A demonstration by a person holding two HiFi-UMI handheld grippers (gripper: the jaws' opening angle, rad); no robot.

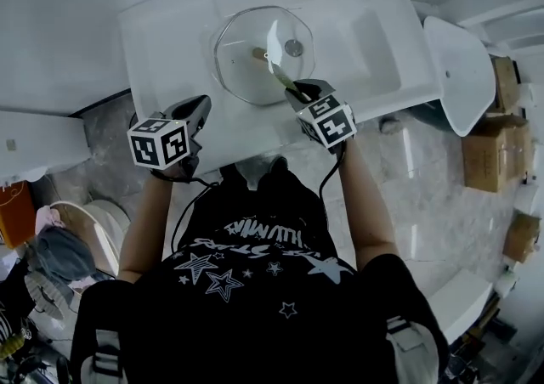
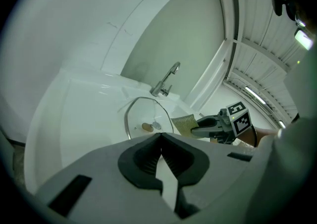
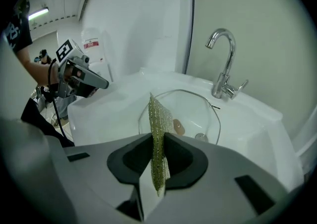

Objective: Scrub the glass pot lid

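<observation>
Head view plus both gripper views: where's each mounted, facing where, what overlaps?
Head view: on the person's head, steeply down at the sink holding the glass lid; torso, forearms, left tool, right tool show.
Left gripper view: on left tool, along its shut, empty jaws toward lid; right tool shows.
Right gripper view: on right tool, along jaws clamping the scrub pad toward lid and faucet; left tool shows.
Shared: all see the lid.

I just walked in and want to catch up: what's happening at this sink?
A person stands at a white sink with a claw in each hand. A glass pot lid lies in the basin. The right claw is shut on a mesh scrubbing pad that reaches out over the lid. The left claw is shut and empty, off to the lid's side near the sink's front edge.
</observation>
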